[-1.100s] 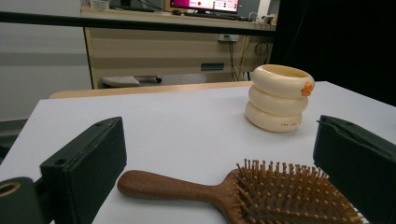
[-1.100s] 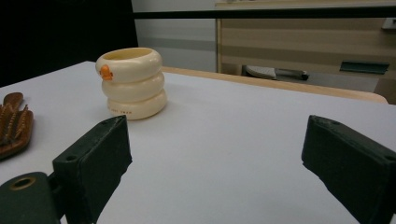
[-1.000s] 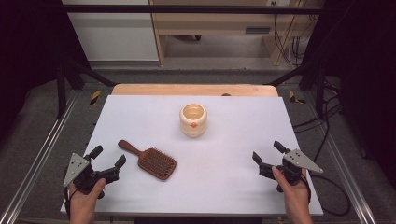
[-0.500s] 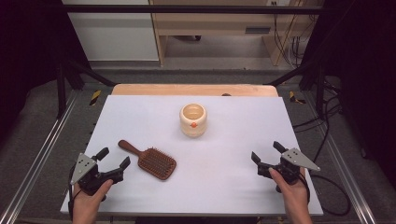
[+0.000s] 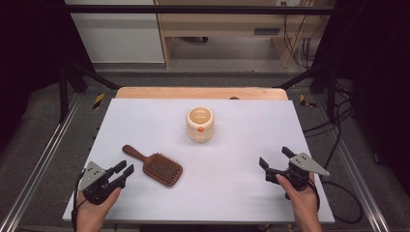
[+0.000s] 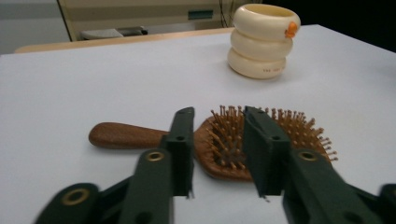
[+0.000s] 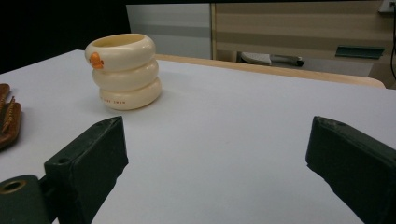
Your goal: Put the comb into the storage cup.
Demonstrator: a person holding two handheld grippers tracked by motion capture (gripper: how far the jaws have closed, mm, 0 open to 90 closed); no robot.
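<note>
A brown wooden hairbrush (image 5: pixel 155 165) lies bristles up on the white table (image 5: pixel 241 193), handle pointing back left. My left gripper (image 5: pixel 124 168) is just left of the brush head, open, its jaws a narrow gap apart and holding nothing. Seen from the left gripper view, the hairbrush (image 6: pixel 224 140) lies right behind the left gripper (image 6: pixel 217 149). A cream ribbed cup (image 5: pixel 200 124) with a small orange mark stands at the table's middle. My right gripper (image 5: pixel 275 159) sits open wide at the front right. The cup (image 7: pixel 125 71) stands ahead and left of the right gripper (image 7: pixel 217 154).
The table's wooden back edge (image 5: pixel 203 93) meets a gap before a cabinet (image 5: pixel 116 34) and a wooden shelf (image 5: pixel 227 24). Metal rails (image 5: pixel 43 154) run along both sides. Cables (image 5: pixel 338 130) trail on the floor at the right.
My left gripper has moved right toward the hairbrush head and its jaws have narrowed. The right gripper has shifted only slightly left.
</note>
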